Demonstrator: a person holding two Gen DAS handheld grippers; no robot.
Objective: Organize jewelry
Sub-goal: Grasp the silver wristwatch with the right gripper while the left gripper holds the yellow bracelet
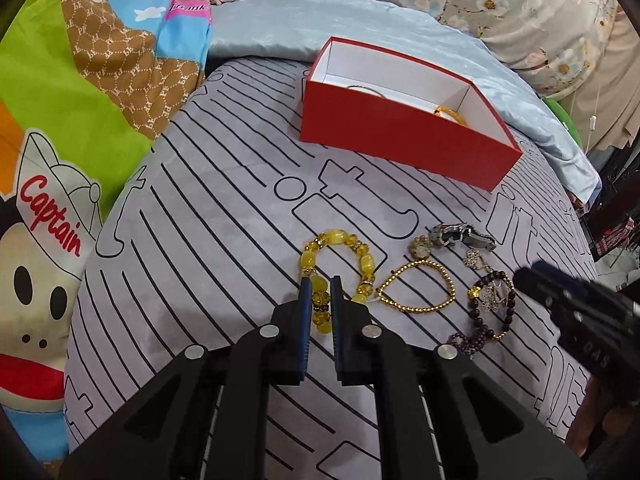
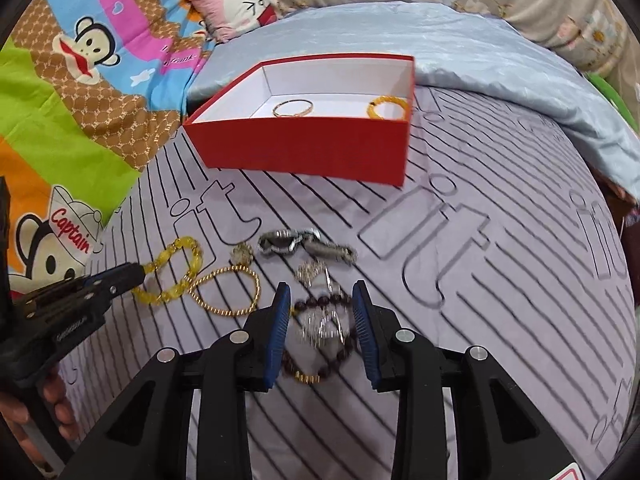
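Observation:
A red box [image 1: 400,144] with a white inside stands at the back of the grey striped bedsheet [image 1: 224,248]; in the right wrist view [image 2: 304,156] it holds a thin gold bangle [image 2: 293,108] and an orange bracelet [image 2: 389,109]. My left gripper [image 1: 321,282] is shut on the yellow bead bracelet [image 1: 340,270]. Beside it lie a gold chain bracelet [image 1: 418,287], a dark bead bracelet [image 1: 490,308] and a silver-black watch [image 1: 462,236]. My right gripper [image 2: 321,292] is open, its jaws astride the dark bead bracelet [image 2: 320,332] and a silver charm.
A colourful cartoon quilt [image 1: 60,128] lies to the left. A pale blue sheet [image 2: 500,64] and floral bedding [image 1: 520,4] are behind the box. The bed edge drops away at the right [image 1: 600,216].

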